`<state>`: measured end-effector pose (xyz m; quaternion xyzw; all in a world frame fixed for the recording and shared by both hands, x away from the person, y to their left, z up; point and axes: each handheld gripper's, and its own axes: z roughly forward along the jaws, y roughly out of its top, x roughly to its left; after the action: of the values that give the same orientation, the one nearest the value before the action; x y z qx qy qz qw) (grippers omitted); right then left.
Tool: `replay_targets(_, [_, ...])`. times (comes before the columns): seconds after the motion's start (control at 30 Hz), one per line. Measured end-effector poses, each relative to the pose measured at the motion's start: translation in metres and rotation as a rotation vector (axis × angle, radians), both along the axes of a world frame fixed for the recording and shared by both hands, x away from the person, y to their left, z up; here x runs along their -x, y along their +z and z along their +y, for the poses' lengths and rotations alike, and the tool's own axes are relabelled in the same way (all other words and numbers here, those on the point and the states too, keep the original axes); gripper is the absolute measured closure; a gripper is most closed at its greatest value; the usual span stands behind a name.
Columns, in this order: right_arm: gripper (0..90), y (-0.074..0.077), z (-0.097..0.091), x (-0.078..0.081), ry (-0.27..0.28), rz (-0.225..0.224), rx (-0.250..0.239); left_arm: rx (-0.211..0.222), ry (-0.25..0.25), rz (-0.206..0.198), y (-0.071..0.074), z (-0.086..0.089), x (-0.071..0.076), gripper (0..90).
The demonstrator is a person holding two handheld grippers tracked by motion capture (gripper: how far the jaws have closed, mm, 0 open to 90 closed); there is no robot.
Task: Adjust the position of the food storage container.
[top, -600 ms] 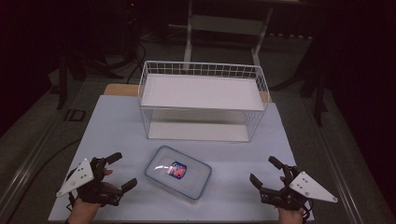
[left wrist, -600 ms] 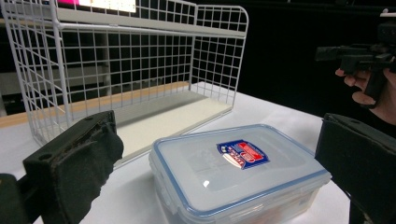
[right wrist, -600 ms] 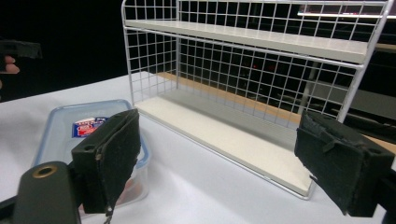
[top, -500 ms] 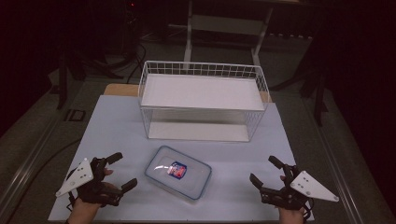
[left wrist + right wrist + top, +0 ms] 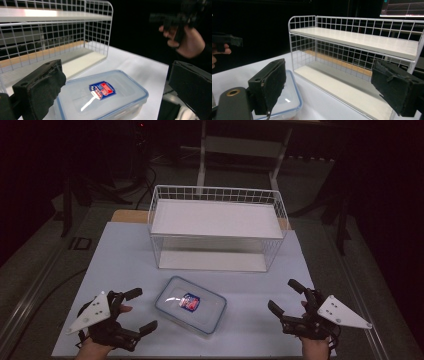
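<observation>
Lidded plastic food container [image 5: 190,304] waits between two spread tools.
Rigid, light, probably slick; left tool [image 5: 140,309] and right tool [image 5: 283,296], both empty, best clamp its short ends.

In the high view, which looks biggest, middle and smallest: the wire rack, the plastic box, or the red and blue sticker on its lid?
1. Wire rack, by far the biggest.
2. Plastic box, much smaller, lying in front of the rack.
3. Sticker, the smallest, a little patch on the box lid.
</observation>
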<state>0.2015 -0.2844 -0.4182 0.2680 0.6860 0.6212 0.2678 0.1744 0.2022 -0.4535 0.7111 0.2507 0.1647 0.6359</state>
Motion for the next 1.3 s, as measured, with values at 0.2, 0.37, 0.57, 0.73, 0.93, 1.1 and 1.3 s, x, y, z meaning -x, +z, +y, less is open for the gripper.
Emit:
replay_targets(0.2, [12.4,-0.001,0.0,-0.001,-0.001,0.004,0.004,-0.042,-0.085,0.06,-0.005,-0.021,0.0,6.1])
replay_targets(0.37, [12.4,-0.008,0.0,-0.004,0.003,0.032,-0.003,-0.084,-0.134,0.056,-0.016,-0.037,-0.001,25.2])
replay_targets(0.57, [12.4,-0.01,-0.001,-0.005,-0.003,0.035,0.0,-0.145,-0.172,0.1,-0.028,-0.05,-0.008,57.1])
replay_targets(0.73, [12.5,-0.012,-0.002,-0.007,-0.004,0.046,-0.004,-0.239,-0.21,0.132,-0.042,-0.066,-0.012,75.7])
replay_targets(0.93, [12.5,-0.013,-0.003,-0.007,-0.006,0.05,-0.001,-0.367,-0.232,0.19,-0.061,-0.084,-0.018,89.0])
replay_targets(1.1, [12.5,-0.014,-0.003,-0.008,-0.003,0.058,-0.004,-0.451,-0.26,0.177,-0.071,-0.097,-0.017,89.7])
replay_targets(1.3, [12.6,-0.014,-0.005,-0.008,-0.001,0.066,-0.015,-0.515,-0.246,0.19,-0.076,-0.109,-0.021,89.7])
